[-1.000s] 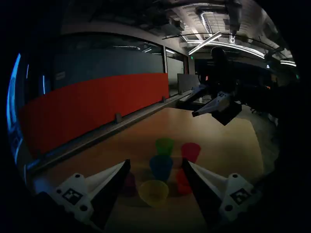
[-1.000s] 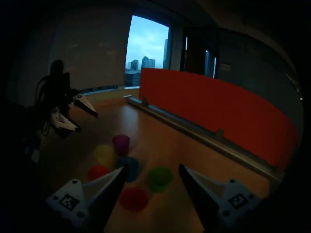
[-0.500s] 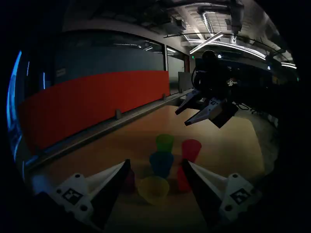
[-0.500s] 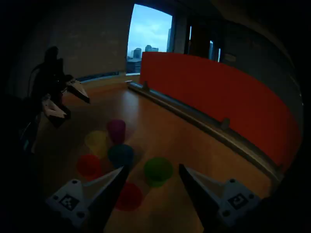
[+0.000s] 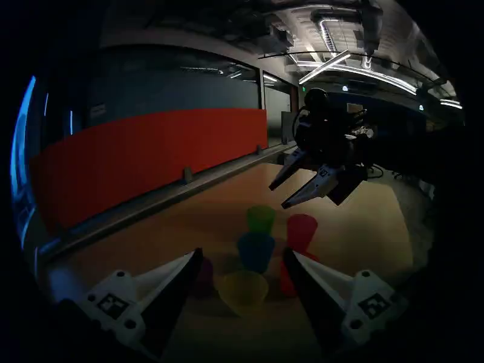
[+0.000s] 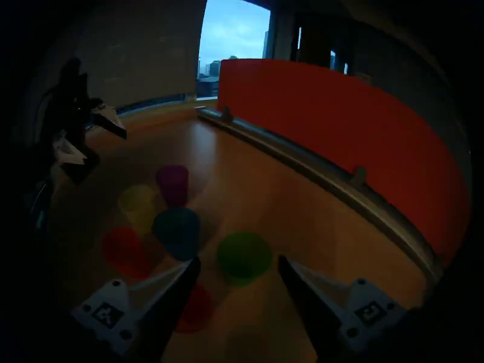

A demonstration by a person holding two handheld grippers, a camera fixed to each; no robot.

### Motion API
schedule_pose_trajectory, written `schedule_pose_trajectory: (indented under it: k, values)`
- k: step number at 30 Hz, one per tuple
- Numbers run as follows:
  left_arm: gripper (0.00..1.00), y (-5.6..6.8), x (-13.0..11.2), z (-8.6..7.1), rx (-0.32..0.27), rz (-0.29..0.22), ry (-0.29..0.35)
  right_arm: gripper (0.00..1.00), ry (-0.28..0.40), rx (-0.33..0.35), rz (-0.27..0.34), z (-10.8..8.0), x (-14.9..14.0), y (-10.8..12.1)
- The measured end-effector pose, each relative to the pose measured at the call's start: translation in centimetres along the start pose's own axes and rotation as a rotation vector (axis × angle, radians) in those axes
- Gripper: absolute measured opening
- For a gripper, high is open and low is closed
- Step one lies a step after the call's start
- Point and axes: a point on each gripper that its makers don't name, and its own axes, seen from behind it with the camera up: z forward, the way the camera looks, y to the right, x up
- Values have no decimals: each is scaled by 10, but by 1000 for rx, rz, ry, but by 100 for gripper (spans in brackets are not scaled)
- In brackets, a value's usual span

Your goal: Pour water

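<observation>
Left gripper view first: the left hand-held gripper (image 5: pixel 242 259) is held low and level over the bench (image 5: pixel 363 224), with its jaws wide and nothing in them. A huddle of cups sits just ahead of its tips. The yellow cup (image 5: pixel 243 290) is nearest, the blue cup (image 5: pixel 255 251) is behind it and the green cup (image 5: pixel 261 218) is farthest. A red cup (image 5: pixel 301 230) stands off to one side, and a purple cup (image 5: pixel 204 275) is half hidden by a finger. Across the huddle the right hand-held gripper (image 5: pixel 277 198) hangs in the air, nose tilted down at them, jaws apart and empty.

They look like small plastic cups, so I'd judge them light, thin-walled and easy to tip or squash. Take one at mid-wall, gently, with a finger on each side. It's too dim to tell which one holds water.

Now the right gripper view: this gripper is pitched down over the bench and spread wide. The green cup is just ahead of the gap between its fingers, untouched. The blue cup sits beside it, and the others lie beyond. The left hand-held gripper hovers well apart, past the cups.
</observation>
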Motion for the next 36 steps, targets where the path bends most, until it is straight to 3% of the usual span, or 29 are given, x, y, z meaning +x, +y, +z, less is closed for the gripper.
schedule_pose_trajectory:
  k: [14, 36]
  values:
    - [99, -2, -5, 1, 0, -4, -2, 99, -61, 0, 12, 28, -21, 6]
    - [99, -3, -13, 4, 0, -3, -10, 97, -111, 26, 30, 61, -31, 5]
